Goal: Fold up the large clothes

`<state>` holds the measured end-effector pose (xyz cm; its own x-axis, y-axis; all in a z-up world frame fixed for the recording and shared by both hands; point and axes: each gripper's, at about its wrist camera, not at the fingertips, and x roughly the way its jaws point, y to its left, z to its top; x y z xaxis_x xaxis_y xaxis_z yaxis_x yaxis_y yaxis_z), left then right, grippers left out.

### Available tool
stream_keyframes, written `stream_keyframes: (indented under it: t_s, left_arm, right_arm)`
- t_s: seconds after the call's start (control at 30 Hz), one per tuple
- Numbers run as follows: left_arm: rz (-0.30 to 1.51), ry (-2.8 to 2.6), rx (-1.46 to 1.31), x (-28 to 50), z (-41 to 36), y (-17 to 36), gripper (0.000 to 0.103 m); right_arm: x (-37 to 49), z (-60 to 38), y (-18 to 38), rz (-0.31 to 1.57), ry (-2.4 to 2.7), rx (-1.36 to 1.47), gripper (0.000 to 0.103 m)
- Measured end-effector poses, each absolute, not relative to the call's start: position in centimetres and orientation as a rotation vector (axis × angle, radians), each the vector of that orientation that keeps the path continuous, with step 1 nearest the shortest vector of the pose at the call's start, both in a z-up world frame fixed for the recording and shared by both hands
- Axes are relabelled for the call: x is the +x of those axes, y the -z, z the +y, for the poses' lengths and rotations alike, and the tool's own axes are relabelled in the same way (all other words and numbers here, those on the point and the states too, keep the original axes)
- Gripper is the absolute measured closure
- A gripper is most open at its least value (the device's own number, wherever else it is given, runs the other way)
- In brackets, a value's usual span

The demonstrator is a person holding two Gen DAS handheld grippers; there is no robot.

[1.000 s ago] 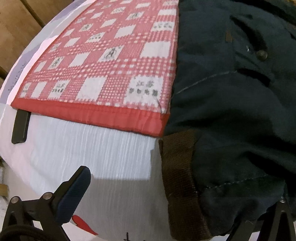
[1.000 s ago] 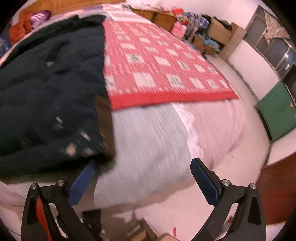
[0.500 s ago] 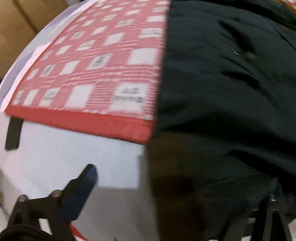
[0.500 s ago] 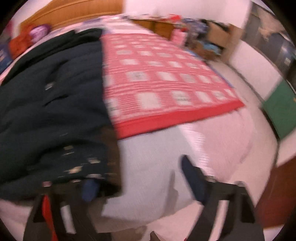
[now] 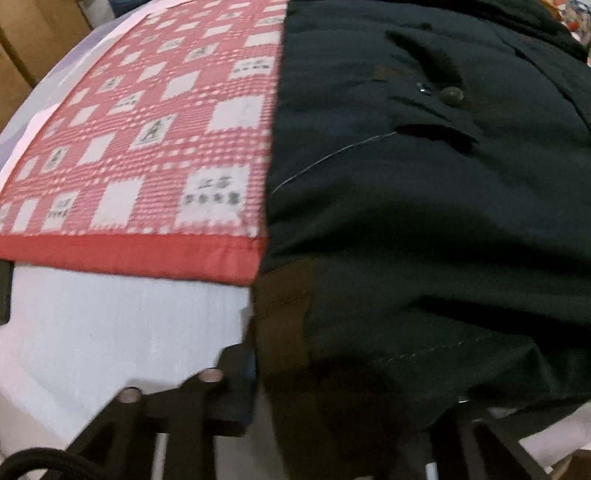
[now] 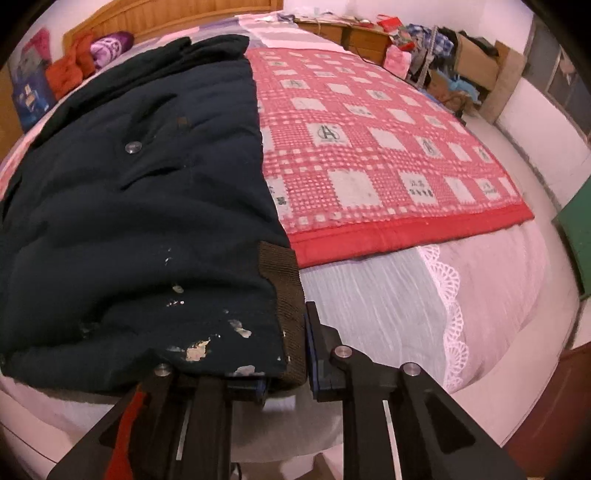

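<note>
A dark navy padded jacket (image 5: 406, 203) (image 6: 129, 203) lies flat on the bed, its brown knit hem band (image 5: 284, 325) (image 6: 284, 295) nearest the cameras. My left gripper (image 5: 347, 402) is at one corner of the hem, jaws closing. One finger presses the brown band and the other is hidden under the fabric. My right gripper (image 6: 284, 373) is at the other hem corner, jaws closing, with the brown band pinched between its blue pads. White flecks mark the jacket near that corner.
A red checked blanket (image 5: 147, 147) (image 6: 369, 155) lies beside the jacket on a white sheet (image 5: 110, 325) with a lace edge (image 6: 450, 295). Folded clothes (image 6: 74, 62) sit by the wooden headboard (image 6: 166, 18). Boxes and clutter (image 6: 461, 55) and a green cabinet (image 6: 576, 229) stand beyond the bed.
Both grippers went from wide open to nearly closed around the jacket's hem. The right gripper moved in and down onto the brown band.
</note>
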<state>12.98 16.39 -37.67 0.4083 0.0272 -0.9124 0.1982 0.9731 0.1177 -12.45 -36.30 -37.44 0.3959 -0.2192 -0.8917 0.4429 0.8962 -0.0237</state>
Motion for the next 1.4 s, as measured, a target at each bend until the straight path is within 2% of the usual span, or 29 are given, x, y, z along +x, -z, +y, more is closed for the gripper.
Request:
stream_keyframes:
  t_s: [0.07, 0.17, 0.4, 0.57, 0.9, 1.4]
  left_arm:
    - [1.15, 0.107, 0.198, 13.2, 16.6, 37.7, 0.086]
    - [1.135, 0.111, 0.183, 12.7, 17.1, 37.1, 0.089]
    - [1.057, 0.146, 0.112, 11.3, 18.3, 32.5, 0.088]
    - [1.098, 0.165, 0.137, 11.7, 18.5, 32.9, 0.088]
    - [1.111, 0.236, 0.189, 8.5, 18.7, 29.7, 0.088]
    - [1.286, 0.269, 0.205, 1.0, 20.5, 26.6, 0.087]
  right_arm:
    - [-12.6, -36.6, 37.5, 1.088, 0.418, 0.245, 0.085]
    - [-12.7, -36.7, 37.3, 1.095, 0.405, 0.24, 0.085]
    - [-13.6, -36.9, 34.5, 1.055, 0.384, 0.24, 0.087]
    - [-13.7, -37.2, 33.2, 1.058, 0.364, 0.239, 0.087]
    - [-15.3, -37.0, 29.6, 1.055, 0.337, 0.202, 0.087]
    - [-23.5, -35.5, 23.1, 1.246, 0.301, 0.163, 0.087]
